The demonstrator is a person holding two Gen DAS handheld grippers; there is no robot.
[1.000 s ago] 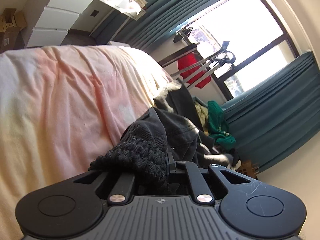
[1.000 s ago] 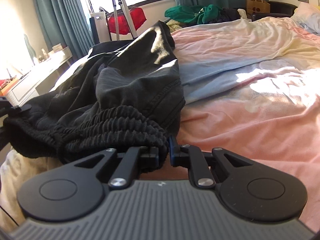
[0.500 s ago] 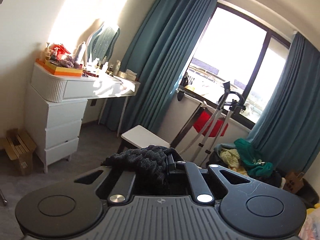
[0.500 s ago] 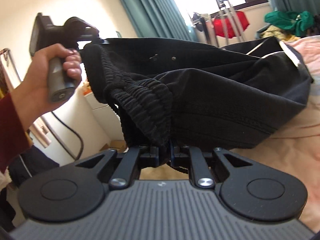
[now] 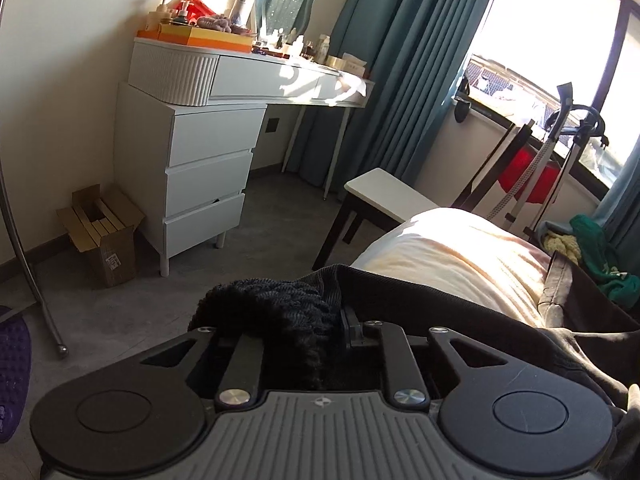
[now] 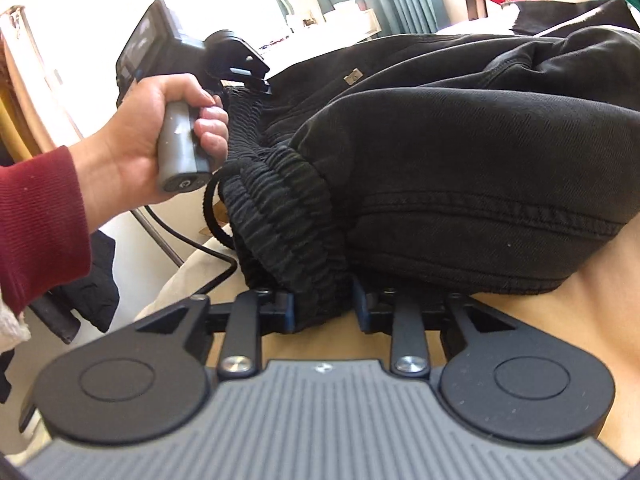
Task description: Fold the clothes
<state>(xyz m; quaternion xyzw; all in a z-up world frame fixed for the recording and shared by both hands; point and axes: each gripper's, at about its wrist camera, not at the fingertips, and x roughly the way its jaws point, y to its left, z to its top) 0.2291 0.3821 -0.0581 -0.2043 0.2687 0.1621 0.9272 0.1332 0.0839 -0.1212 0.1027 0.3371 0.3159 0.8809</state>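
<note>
A pair of black trousers [image 6: 460, 168] is held up by its ribbed elastic waistband [image 6: 280, 216], one gripper at each end, while the legs trail away over the bed [image 5: 452, 248] toward the far right. The right gripper [image 6: 323, 307] has its jaws clenched on a thick bunch of waistband; the left gripper [image 5: 304, 324] likewise grips gathered waistband, and the right wrist view shows the person's left hand [image 6: 160, 136] squeezing its handle. The garment is not yet folded — it sags in loose rumpled mounds, with no flat layers or crisp creases showing; whether it is being spread out or drawn over for a fold cannot be told. The cloth looks like heavy twill, matte and soft, with double-stitched seams and a small metal tag [image 6: 353, 77]; a round drawcord [image 6: 212, 216] loops from the waistband. The bed sheet is pale cream-pink and lightly wrinkled.
</note>
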